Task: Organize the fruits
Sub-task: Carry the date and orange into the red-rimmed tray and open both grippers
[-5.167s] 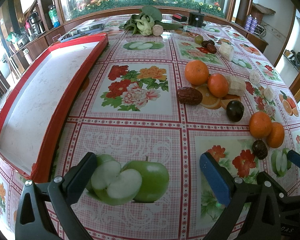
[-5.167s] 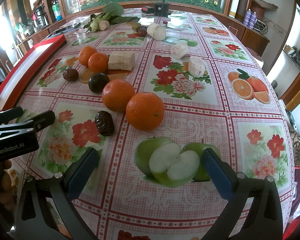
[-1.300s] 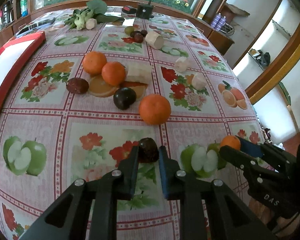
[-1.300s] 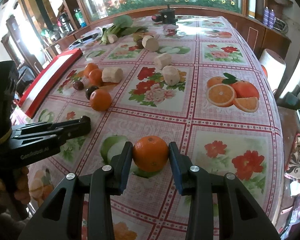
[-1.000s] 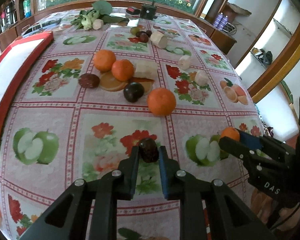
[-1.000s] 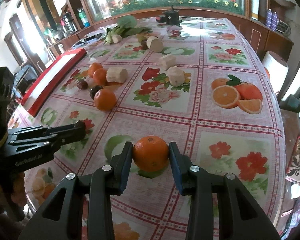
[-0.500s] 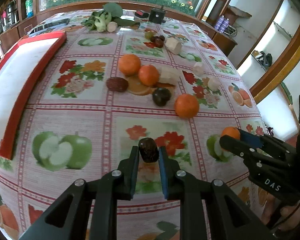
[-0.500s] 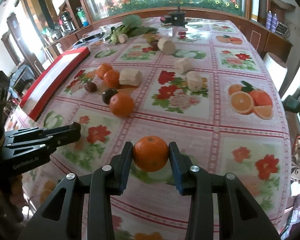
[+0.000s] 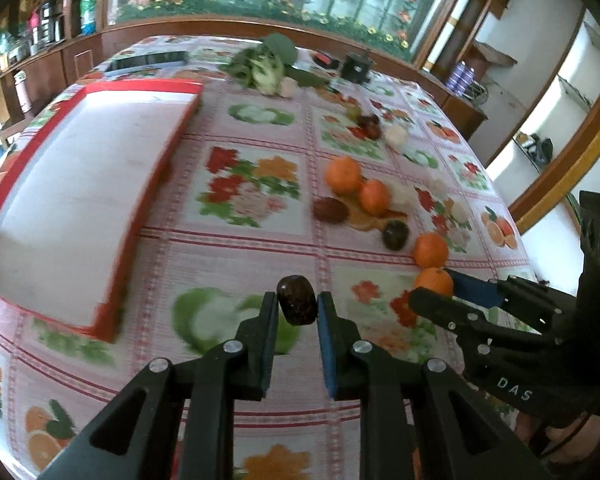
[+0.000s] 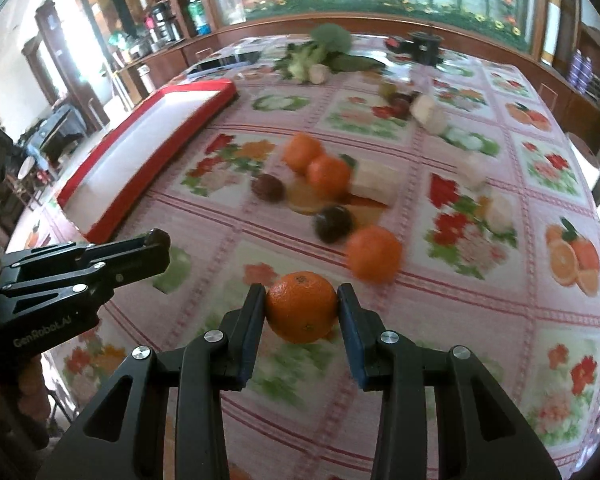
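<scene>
My left gripper is shut on a dark brown date, held above the flowered tablecloth. My right gripper is shut on an orange, also lifted off the cloth; in the left wrist view that right gripper shows at the right with the orange in it. The red-rimmed white tray lies to the left; in the right wrist view the tray sits at the upper left. Loose on the cloth are oranges, a dark plum and another date.
Leafy greens and a black box lie at the far end. Pale root chunks sit among the fruit. A wooden counter with bottles runs along the left wall. The table edge drops off at the right.
Both grippers have carried their fruit leftward across the table, toward the red tray, which now fills more of both views. The grips have not changed.
</scene>
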`<state>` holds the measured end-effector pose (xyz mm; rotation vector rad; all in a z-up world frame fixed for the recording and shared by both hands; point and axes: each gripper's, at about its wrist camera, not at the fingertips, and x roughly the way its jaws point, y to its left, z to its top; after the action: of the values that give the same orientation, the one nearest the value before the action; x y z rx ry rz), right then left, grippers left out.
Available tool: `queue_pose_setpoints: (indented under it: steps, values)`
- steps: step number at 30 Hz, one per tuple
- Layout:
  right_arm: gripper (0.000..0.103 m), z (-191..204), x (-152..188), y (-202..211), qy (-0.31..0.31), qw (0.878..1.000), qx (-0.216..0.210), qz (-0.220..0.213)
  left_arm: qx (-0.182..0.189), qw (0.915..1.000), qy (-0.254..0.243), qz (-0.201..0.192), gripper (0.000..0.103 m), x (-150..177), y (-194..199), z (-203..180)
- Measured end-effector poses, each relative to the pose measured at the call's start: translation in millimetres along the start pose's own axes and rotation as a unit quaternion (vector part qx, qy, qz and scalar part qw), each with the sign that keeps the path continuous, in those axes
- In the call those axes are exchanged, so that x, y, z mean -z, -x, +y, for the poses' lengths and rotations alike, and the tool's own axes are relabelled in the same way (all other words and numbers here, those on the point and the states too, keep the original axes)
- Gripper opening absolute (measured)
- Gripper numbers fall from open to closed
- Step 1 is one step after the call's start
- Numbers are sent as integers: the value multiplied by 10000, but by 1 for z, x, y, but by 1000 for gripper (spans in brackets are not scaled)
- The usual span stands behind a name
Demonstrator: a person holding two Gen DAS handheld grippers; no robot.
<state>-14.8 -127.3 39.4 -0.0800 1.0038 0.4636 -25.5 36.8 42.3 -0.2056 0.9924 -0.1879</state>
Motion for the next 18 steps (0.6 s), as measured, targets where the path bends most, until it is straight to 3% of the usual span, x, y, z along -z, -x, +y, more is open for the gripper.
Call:
queue_pose_setpoints:
  steps: [9, 18]
  values:
    - [36, 59, -35, -17, 500, 9984, -272, 13, -317, 9984, 380, -260, 22, -11, 20, 57]
    - [36, 129, -75, -36, 1087, 9917, -681, -73, -1048, 9901, 808, -457, 22, -26, 38, 135]
